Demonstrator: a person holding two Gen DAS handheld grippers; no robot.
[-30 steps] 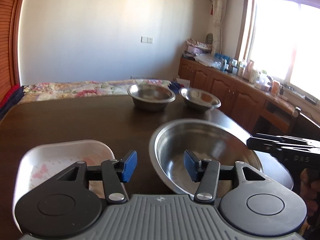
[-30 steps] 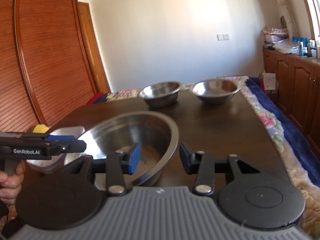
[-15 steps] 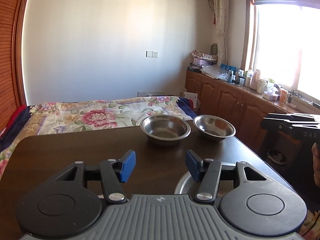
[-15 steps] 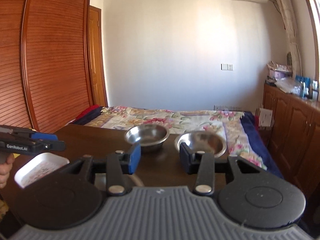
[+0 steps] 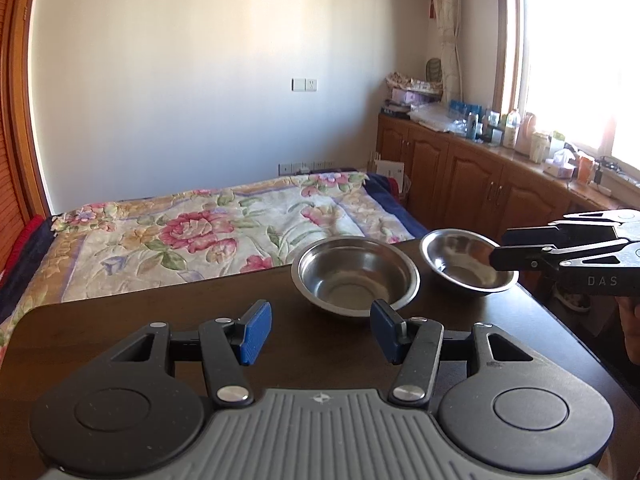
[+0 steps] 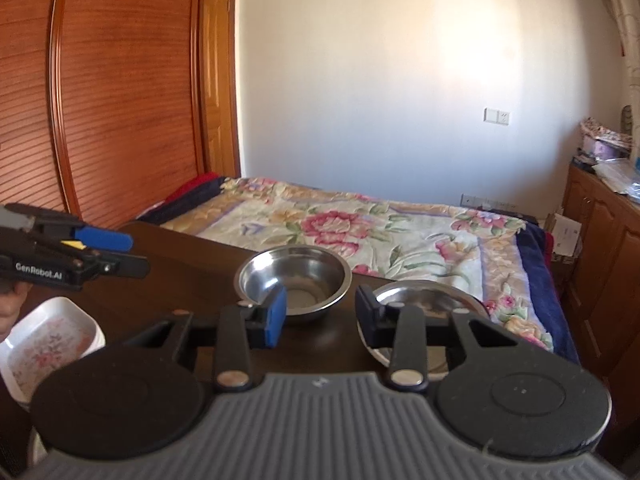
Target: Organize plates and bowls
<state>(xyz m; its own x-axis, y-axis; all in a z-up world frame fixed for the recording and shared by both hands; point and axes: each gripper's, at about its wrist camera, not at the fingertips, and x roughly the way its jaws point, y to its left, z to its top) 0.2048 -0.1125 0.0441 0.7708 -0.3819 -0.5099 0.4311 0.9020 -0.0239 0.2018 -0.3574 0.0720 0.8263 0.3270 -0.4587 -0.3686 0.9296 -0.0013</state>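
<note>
Change since earlier: both views had swung off the large steel bowl that filled the foreground a second before; the two far bowls sat nearer the frame centres.
Left gripper: lower centre of the left wrist view, blue pads spread apart over bare tabletop, nothing between them.
Right gripper: lower centre of the right wrist view, jaws closing with nothing between them; it also showed at the right edge of the left wrist view, in front of the smaller bowl.
Larger steel bowl: upright near the far table edge, centre right of the left wrist view, just above that gripper's right pad.
Smaller steel bowl: just right of the larger one, apart from it, near the table's far right corner; in the right wrist view it was partly hidden behind the right finger.
White dish: lower left of the right wrist view, floral print inside, below the left gripper's arm.
Table: dark wood.
Bed: floral cover, beyond the table's far edge.
</note>
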